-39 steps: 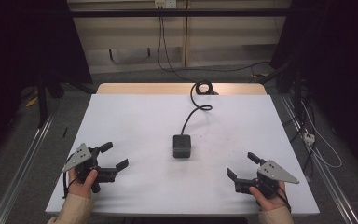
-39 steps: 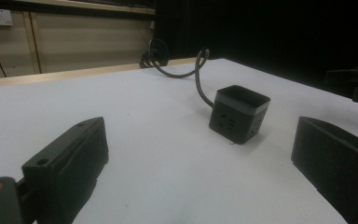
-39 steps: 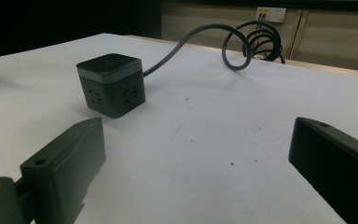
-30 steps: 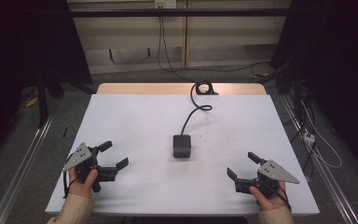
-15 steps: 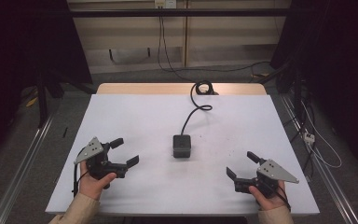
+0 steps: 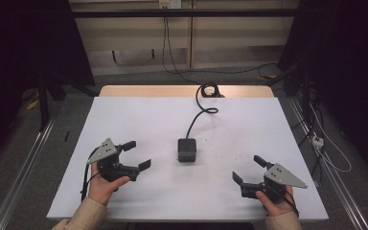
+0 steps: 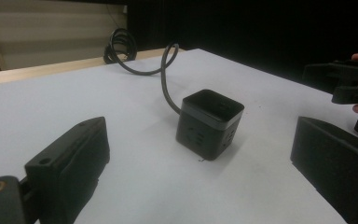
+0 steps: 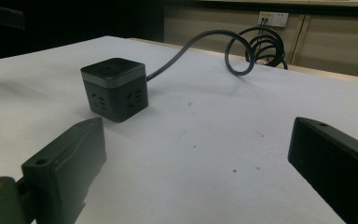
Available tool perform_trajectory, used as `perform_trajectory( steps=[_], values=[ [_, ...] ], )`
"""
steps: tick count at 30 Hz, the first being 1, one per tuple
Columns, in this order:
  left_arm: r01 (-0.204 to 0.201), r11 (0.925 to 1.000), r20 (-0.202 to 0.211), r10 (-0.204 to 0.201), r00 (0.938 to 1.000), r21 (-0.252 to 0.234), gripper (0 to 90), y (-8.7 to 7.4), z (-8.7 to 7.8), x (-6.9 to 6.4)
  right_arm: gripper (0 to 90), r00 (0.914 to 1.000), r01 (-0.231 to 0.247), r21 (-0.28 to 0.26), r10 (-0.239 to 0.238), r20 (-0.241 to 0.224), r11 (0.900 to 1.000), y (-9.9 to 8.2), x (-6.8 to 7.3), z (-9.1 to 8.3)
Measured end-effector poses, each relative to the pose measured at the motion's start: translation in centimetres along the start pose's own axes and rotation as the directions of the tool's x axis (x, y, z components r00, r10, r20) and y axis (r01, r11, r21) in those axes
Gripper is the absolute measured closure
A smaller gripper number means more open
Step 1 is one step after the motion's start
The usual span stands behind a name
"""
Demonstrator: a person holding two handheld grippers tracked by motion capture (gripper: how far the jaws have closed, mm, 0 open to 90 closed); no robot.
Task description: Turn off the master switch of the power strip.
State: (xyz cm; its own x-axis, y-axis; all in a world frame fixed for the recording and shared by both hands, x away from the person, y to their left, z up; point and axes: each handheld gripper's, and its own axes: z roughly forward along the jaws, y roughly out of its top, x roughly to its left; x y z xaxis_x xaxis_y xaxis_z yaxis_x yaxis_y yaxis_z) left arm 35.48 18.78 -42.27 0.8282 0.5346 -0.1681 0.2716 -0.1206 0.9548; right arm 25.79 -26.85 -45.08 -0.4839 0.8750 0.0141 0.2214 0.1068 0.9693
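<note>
Left gripper (image 6: pixel 133 155), jaws wide apart, sits closer to the power cube (image 6: pixel 187 149) than right gripper (image 6: pixel 249 170), also spread. Cube mid-table, cord (image 6: pixel 202 111) trailing off its far side.

Looks like a lab or recording studio rather than a home. Black curtains (image 6: pixel 24 57) down the left and right edges of the frame, closing in a white-covered table (image 6: pixel 124 120) at centre. Plain beige wall panels (image 6: pixel 134 43) along the top, with a wall socket (image 6: pixel 170 4) at top centre and cables (image 6: pixel 165 48) hanging from it. Metal rails (image 6: pixel 24 167) on grey floor at lower left, loose wiring (image 6: pixel 326 148) at right.
</note>
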Motion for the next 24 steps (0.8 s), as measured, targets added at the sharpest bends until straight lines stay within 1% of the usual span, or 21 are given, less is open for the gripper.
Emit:
perform_trajectory(
  steps=[4, 6, 7, 14, 24],
  values=[
    [-0.006, 1.0, 0.009, 0.006, 0.9999, 0.008, 4.1, 0.2, 0.7, -0.2, 3.9, 1.0, -0.002, -0.002, 0.002, 0.0, 1.0, 0.0, -0.1, 0.0],
    [-0.003, 1.0, 0.011, 0.003, 0.9999, 0.007, 4.2, 0.3, 1.1, -0.3, 4.0, 1.0, -0.002, -0.003, 0.002, 0.0, 1.0, 0.0, -0.1, 0.0],
    [0.005, 1.0, 0.016, -0.005, 0.9999, 0.007, 4.2, 0.3, 1.4, -0.3, 4.0, 1.0, -0.001, -0.003, 0.001, 0.0, 1.0, 0.0, -0.1, 0.0],
    [-0.007, 0.9999, 0.029, 0.006, 0.9995, 0.014, 4.6, 0.5, 2.1, -0.5, 4.1, 1.0, 0.003, -0.003, -0.003, -0.003, 1.0, 0.0, 0.0, -0.1],
    [-0.009, 0.9998, 0.038, 0.008, 0.9993, 0.02, 5.3, 0.8, 3.1, -0.7, 4.3, 1.0, 0.003, -0.005, -0.003, -0.005, 1.0, 0.1, -0.1, -0.1]
  ],
)
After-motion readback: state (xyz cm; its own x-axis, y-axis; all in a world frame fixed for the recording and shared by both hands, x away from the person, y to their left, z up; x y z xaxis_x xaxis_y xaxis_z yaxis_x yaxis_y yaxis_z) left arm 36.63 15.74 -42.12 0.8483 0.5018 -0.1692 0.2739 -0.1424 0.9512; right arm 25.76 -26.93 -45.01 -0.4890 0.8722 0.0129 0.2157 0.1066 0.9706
